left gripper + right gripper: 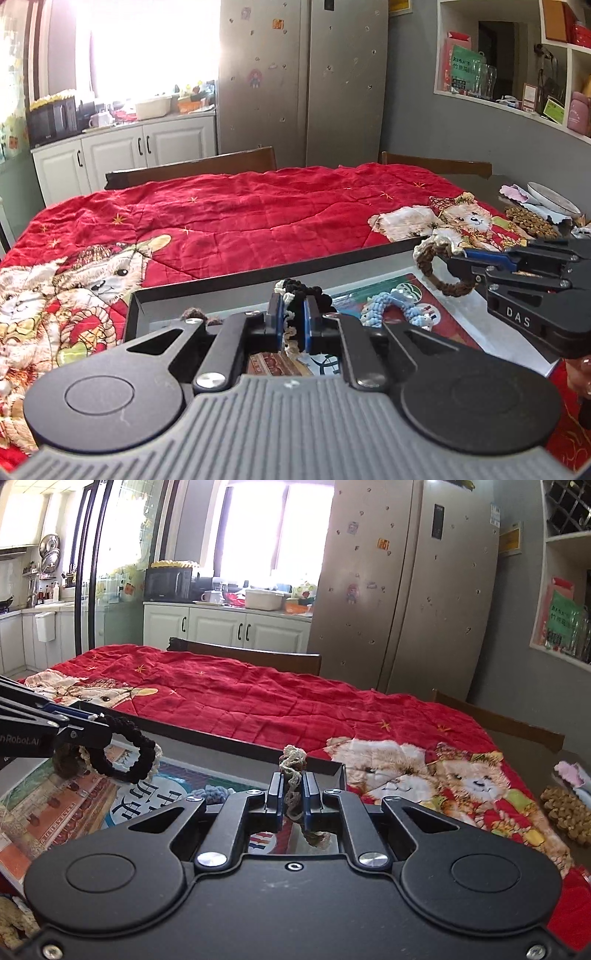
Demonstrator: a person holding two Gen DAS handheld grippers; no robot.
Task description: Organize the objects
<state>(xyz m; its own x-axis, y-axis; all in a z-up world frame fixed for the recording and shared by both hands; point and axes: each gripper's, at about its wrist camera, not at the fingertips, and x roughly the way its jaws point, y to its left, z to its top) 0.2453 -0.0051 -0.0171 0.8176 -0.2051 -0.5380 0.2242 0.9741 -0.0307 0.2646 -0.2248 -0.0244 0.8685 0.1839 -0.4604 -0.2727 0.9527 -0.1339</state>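
Black braided loop (295,295) clamped in left tool (293,321) — brown-cream loop (293,775) clamped in right tool (293,797); both above tray (133,306) on tabletop, red quilt (240,221) behind.

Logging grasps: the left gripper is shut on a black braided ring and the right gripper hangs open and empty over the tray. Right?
Not quite. The right gripper is shut on a brown and cream braided ring, as the right wrist view shows. The left gripper does hold the black braided ring.

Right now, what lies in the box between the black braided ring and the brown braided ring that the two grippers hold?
In the left wrist view, a light blue braided ring lies on the box floor between the black braided ring and the brown braided ring.
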